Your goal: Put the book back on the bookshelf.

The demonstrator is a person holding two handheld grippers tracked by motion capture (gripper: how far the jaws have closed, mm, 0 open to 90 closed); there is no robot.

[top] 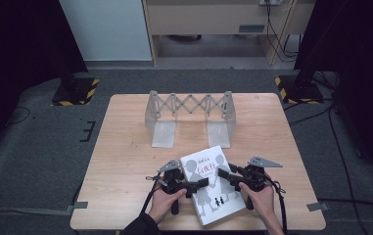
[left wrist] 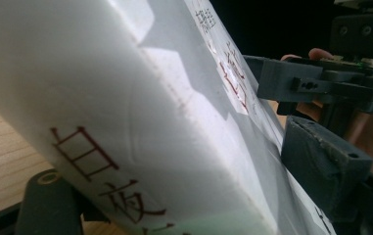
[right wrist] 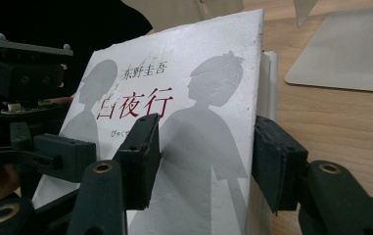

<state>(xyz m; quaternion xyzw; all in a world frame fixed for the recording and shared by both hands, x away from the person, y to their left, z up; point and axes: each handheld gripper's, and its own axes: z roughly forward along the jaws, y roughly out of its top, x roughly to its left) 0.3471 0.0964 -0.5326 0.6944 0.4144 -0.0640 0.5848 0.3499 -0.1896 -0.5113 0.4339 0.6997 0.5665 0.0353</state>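
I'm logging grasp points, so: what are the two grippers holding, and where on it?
Both hold the white book: left gripper across its spine edge, right gripper across the opposite page edge.

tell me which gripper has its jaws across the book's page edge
The right gripper: one jaw on the book cover, the other behind its pages. The left gripper takes the spine side.

book (left wrist: pixel 140 122): lower end cut off at frame bottom | spine lettering partly cropped | lower jaw half hidden beneath it
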